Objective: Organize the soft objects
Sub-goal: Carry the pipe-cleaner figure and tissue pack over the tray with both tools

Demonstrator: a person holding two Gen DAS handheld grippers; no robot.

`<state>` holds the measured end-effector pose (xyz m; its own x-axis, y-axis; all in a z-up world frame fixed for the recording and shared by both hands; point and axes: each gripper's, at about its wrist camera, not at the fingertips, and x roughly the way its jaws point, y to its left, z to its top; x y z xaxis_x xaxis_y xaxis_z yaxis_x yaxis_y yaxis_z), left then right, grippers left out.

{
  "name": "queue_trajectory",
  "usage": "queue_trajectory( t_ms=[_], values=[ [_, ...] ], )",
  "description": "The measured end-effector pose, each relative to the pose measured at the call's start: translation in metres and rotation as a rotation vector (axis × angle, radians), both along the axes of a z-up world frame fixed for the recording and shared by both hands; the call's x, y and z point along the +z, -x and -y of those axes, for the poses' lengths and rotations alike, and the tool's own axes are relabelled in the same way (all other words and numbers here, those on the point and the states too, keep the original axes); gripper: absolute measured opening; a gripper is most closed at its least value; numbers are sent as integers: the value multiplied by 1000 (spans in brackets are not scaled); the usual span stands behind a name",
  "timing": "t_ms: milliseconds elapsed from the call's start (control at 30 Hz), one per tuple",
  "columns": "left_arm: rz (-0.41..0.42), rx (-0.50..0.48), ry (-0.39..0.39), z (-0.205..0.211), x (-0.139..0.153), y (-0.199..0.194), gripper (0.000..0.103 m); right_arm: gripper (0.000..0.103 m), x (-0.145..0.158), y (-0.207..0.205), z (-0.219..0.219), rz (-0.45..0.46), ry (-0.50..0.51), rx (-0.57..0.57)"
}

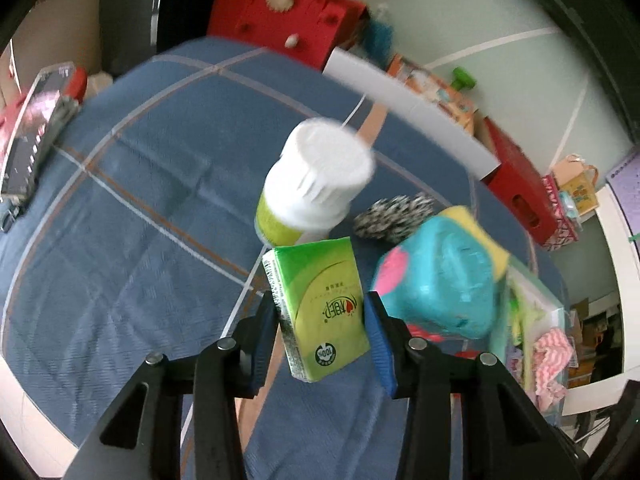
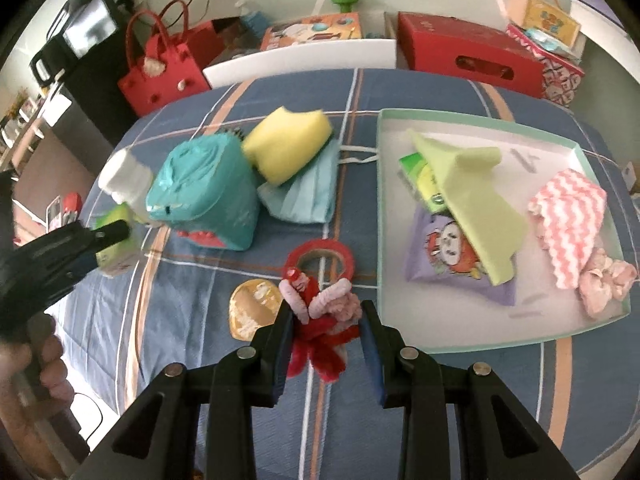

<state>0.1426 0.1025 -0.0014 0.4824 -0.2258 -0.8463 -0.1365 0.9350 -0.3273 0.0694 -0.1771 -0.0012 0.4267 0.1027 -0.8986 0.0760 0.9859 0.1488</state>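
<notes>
The tissue pack [image 1: 320,308] sat pinched in the left gripper [image 1: 320,312]; it needed a gentle squeeze. The right gripper [image 2: 325,328] was spread around a fuzzy toy [image 2: 320,320].

Two tissue packs [image 1: 324,304] [image 2: 420,176], one sponge [image 2: 288,144], one bottle [image 1: 316,180].

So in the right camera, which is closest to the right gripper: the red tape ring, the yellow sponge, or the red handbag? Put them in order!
From the right gripper:
1. Red tape ring, just ahead on the blue cloth.
2. Yellow sponge, farther back, slightly left.
3. Red handbag, far back left, beyond the cloth's edge.
</notes>
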Motion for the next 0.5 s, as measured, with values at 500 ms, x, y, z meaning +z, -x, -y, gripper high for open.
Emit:
queue_trajectory(
  t_ms=[500],
  values=[
    [173, -300, -7, 107, 58, 25, 44, 34, 9, 7, 82, 46, 31, -248]
  ],
)
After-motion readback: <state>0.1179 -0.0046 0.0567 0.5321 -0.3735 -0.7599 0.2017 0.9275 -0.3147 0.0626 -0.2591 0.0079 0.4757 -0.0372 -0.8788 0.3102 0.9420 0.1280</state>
